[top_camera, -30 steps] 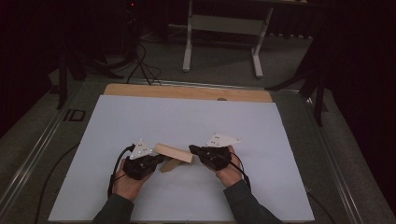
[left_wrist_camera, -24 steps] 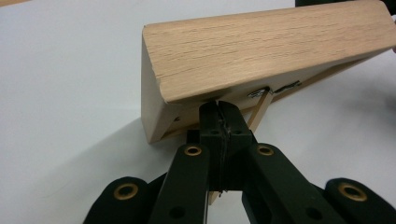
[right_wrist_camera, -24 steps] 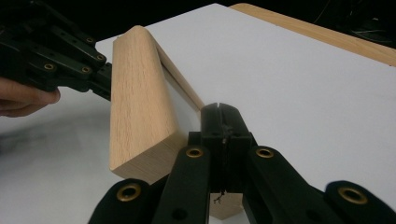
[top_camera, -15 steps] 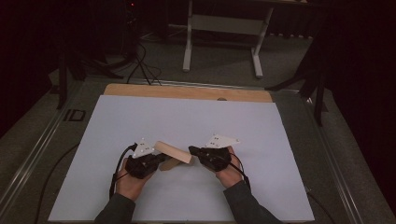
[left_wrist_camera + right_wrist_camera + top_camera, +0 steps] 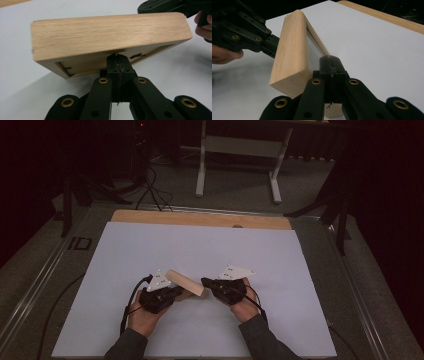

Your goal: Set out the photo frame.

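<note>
Nearest the camera in the high view, the person's two forearms in dark sleeves are coming in from the bottom edge, each hand wrapped around a black two-jaw gripper with a grey three-cornered plate on top. The left gripper [image 5: 176,292] is sitting at the left end of a pale wooden frame with rounded edges and a recessed panel [image 5: 186,283], and the right gripper [image 5: 206,283] is meeting its right end, so the frame is spanning the gap between them, tilted up off the white sheet [image 5: 200,250] covering the surface.

In the left gripper view, the fingers [image 5: 113,65] are pressed fully together, with no gap between them, and their tips are tucking under the lower rim of the wooden frame [image 5: 107,35]; whether they are pinching anything thin I cannot tell. The other gripper [image 5: 172,6] is showing beyond the frame's far corner.

In the right gripper view, the fingers [image 5: 336,66] are likewise closed tight against each other, their tips resting at the frame's [image 5: 292,47] inner edge beside the panel, while the left gripper [image 5: 244,27] is reaching in behind it.

Farther off, a light wooden board edge [image 5: 200,219] is bordering the white sheet, and a grey metal stand [image 5: 240,150] is standing on the floor beyond.
</note>
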Demonstrator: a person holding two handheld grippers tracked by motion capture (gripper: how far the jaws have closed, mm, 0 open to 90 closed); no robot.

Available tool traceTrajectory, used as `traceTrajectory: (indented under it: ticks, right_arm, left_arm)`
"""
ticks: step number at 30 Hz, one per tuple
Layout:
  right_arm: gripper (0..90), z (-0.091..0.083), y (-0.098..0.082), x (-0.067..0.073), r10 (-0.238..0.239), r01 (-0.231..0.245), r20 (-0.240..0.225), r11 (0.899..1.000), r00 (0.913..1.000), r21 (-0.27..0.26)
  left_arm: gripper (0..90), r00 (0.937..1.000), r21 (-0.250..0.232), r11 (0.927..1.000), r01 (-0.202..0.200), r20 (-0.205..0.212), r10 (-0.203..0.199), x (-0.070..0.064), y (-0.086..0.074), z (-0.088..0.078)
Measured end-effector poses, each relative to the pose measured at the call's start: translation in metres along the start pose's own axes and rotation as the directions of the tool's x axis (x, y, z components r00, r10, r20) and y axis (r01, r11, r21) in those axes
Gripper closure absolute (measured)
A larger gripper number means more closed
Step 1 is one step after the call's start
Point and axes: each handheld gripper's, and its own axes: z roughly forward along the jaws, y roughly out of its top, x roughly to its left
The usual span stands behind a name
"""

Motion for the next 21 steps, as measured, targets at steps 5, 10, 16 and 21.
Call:
traceTrajectory:
  ticks: [5, 10, 16, 21]
  right_arm:
    - [89.6, 0.0018, -0.0019, 0.0002, -0.004, 0.004, 0.009, 1.000, 1.0000, 0.012]
    - [89.6, 0.0019, -0.0022, 0.0003, -0.002, 0.002, 0.010, 1.000, 1.0000, 0.015]
    - [89.6, 0.0032, -0.0043, -0.0005, -0.003, 0.003, 0.014, 1.000, 0.9999, 0.029]
    - [89.6, 0.0048, -0.0060, 0.0004, -0.003, 0.002, 0.013, 0.999, 0.9999, 0.044]
  left_arm:
    - [89.4, 0.9999, 0.008, 0.9999, -0.011, 0.010, 0.011, -0.0041, 0.0001, 0.0036]
    - [89.5, 0.9998, 0.014, 0.9998, -0.012, 0.013, 0.012, -0.0046, 0.0000, 0.0061]
    - [89.5, 0.9999, 0.013, 0.9999, -0.008, 0.011, 0.008, -0.0037, 0.0001, 0.0078]
    - [89.5, 1.0000, 0.015, 0.9999, -0.004, 0.002, 0.004, -0.0026, 0.0002, 0.0094]
